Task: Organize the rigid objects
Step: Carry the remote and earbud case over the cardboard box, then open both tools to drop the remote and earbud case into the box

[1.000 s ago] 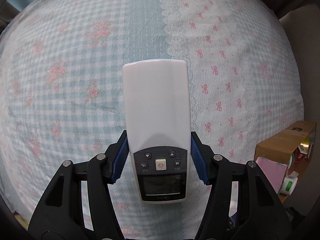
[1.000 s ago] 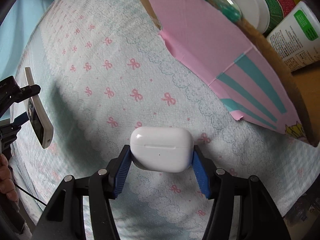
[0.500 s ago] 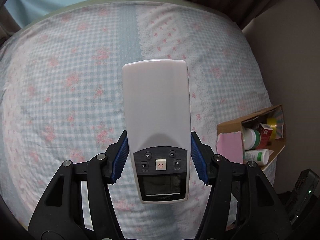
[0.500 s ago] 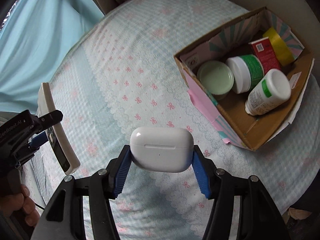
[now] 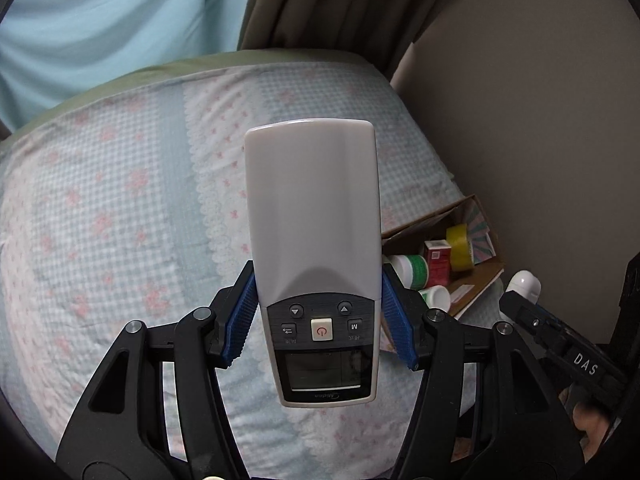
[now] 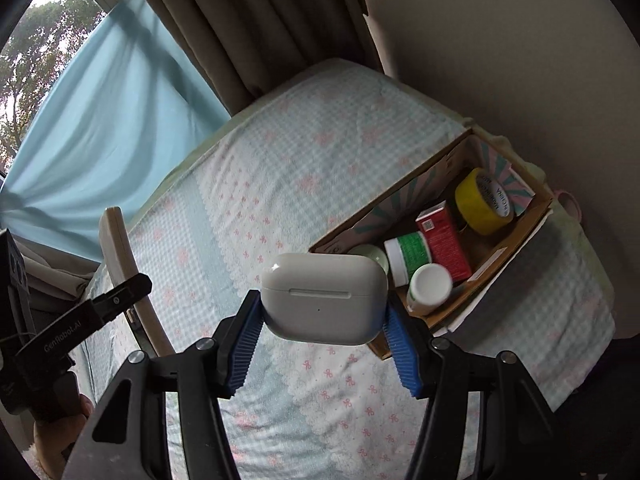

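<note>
- Both my grippers have risen since a second ago; the cardboard box (image 6: 496, 256) now sits well below on the bed (image 6: 320, 160).
- My left gripper (image 5: 318, 312) stays clamped on the remote control (image 5: 314, 216).
- My right gripper (image 6: 322, 334) stays pinched on the white earbud case (image 6: 324, 298), held in the air on the near side of the box.

Left gripper (image 5: 318, 326) clamping a white remote control (image 5: 314, 240) above a bed.

The blue finger pads (image 5: 240, 320) press against both sides of the remote near its button panel, with the dark display end nearest the camera and the plain white end pointing away. Below lies a bedspread (image 5: 120, 220) in pale blue check with pink flowers and bows. At the right edge of the bed sits an open cardboard box (image 5: 476, 276) holding a yellow tape roll (image 5: 460, 246), a red carton (image 5: 438, 258) and white jars with green labels (image 5: 412, 266). The right gripper (image 5: 524, 286), at the near right, carries a white object. Curtains (image 5: 340, 4) hang at the far side.
</note>
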Demonstrator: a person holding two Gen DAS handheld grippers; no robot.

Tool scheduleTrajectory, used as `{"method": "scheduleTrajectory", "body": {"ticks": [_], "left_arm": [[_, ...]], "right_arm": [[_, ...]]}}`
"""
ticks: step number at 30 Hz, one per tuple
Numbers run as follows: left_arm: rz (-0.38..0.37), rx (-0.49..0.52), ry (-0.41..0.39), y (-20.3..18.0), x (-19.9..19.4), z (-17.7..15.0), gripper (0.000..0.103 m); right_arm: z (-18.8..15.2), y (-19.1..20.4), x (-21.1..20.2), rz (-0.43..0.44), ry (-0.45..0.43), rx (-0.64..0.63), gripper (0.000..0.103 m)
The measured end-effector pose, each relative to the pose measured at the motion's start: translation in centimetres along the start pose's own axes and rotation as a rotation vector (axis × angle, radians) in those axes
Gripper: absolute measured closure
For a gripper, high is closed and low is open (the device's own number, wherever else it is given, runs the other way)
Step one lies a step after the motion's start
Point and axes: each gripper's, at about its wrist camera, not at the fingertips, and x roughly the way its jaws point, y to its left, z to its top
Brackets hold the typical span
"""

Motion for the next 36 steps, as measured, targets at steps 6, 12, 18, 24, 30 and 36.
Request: {"method": "scheduleTrajectory", "body": {"ticks": [6, 12, 18, 24, 30, 36], "left_arm": [[-0.004, 0.027, 0.009, -6.6, 2.3, 0.7, 0.048], [-0.002, 0.069, 0.069, -12.3, 7.9, 1.6, 0.048], [0.014, 0.147, 0.155, -15.5, 14.4, 1.9, 0.048], [0.051, 0.24, 0.264, -17.2, 20.7, 1.3, 0.048], [0.086, 0.428, 0.36, -19.2, 25.1, -0.9, 0.048], [0.12, 0.555, 0.393, -19.5, 26.9, -1.1, 0.048]], "right_arm": [[3.8, -5.5, -0.9, 0.001, -0.005, -0.018, 0.048], [6.4, -11.1, 1.4, -0.019, 0.035, 0.005, 0.048], [7.9, -16.0, 5.7, -0.038, 0.108, 0.038, 0.048], [7.9, -18.7, 9.8, -0.01, 0.194, 0.069, 0.048], [7.5, -18.9, 12.8, 0.049, 0.251, 0.03, 0.048], [6.9, -18.4, 14.3, 0.048, 0.285, -0.049, 0.048]]}}
